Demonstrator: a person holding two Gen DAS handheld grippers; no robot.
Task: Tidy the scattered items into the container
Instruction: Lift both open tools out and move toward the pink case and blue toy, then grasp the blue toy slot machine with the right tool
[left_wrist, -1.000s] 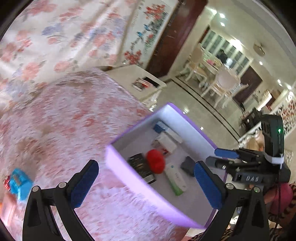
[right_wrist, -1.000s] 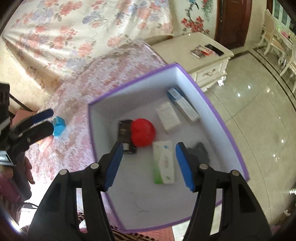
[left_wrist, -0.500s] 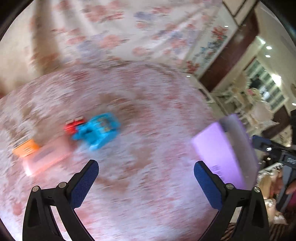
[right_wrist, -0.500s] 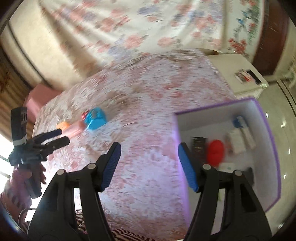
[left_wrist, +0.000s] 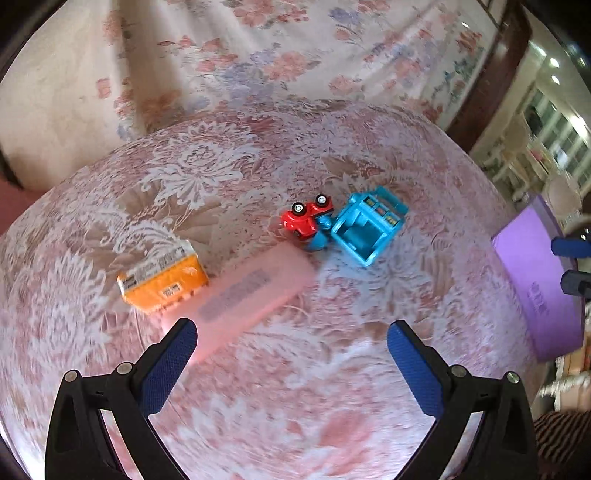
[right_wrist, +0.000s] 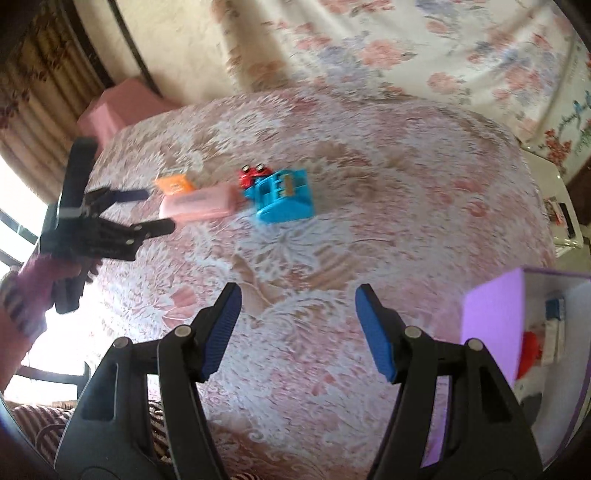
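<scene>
Both the left gripper and right gripper hang spread and empty over the desk. The orange box, pink case and toys lie mid-desk; the purple container sits at its edge.

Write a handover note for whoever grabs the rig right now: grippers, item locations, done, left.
Left gripper: open, empty, above the pink box.
Right gripper: open, empty, jaws just widened with nothing between them.
On the tablecloth: orange box, pink box, red toy car, blue toy, the last two touching.
Purple container at the table's edge already holds several items.
Left: those four things go in.
</scene>
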